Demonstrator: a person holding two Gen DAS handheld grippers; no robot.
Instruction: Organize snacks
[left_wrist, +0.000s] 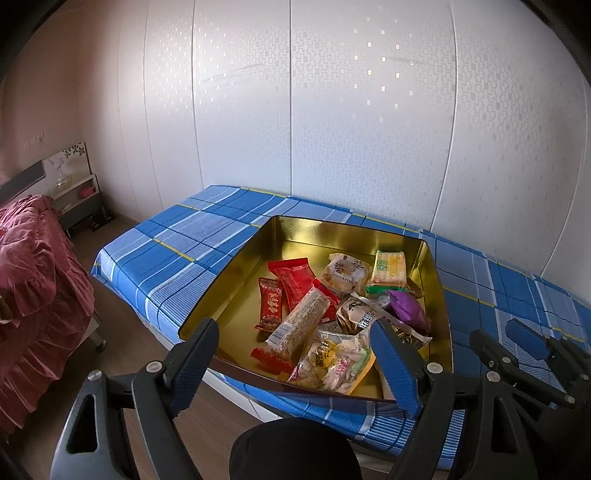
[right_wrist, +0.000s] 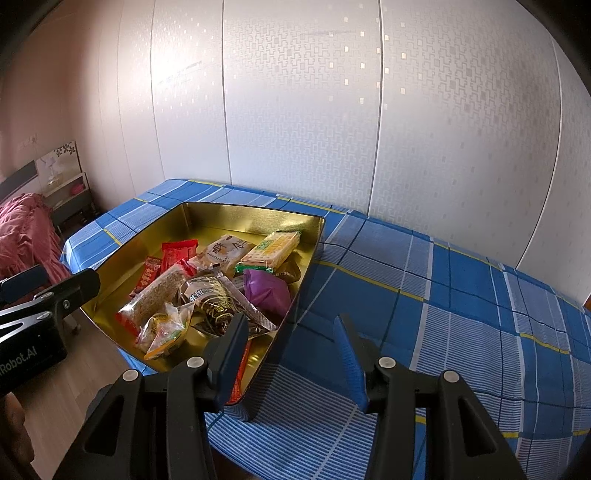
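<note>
A gold tin tray (left_wrist: 295, 229) sits on a blue plaid cloth (left_wrist: 177, 240). Inside lie several snacks: red packets (left_wrist: 291, 277), a long cereal bar (left_wrist: 301, 325), a purple pack (left_wrist: 406, 310), a yellow-green cracker pack (left_wrist: 389, 269) and a clear bag of pale sweets (left_wrist: 332, 363). My left gripper (left_wrist: 293, 354) hovers open and wide before the tray's near edge, nothing between its fingers. To its right my right gripper (right_wrist: 291, 354) is open; the tray's right wall (right_wrist: 306, 266) shows between the fingers, and no pad touches it. The purple pack (right_wrist: 266, 291) lies by that wall.
A bed with a dark pink cover (left_wrist: 33, 277) and a nightstand (left_wrist: 77, 199) stand at the left across a strip of wooden floor. Patterned white panels (left_wrist: 332, 110) rise right behind the table. Bare plaid cloth (right_wrist: 461, 295) stretches right of the tray.
</note>
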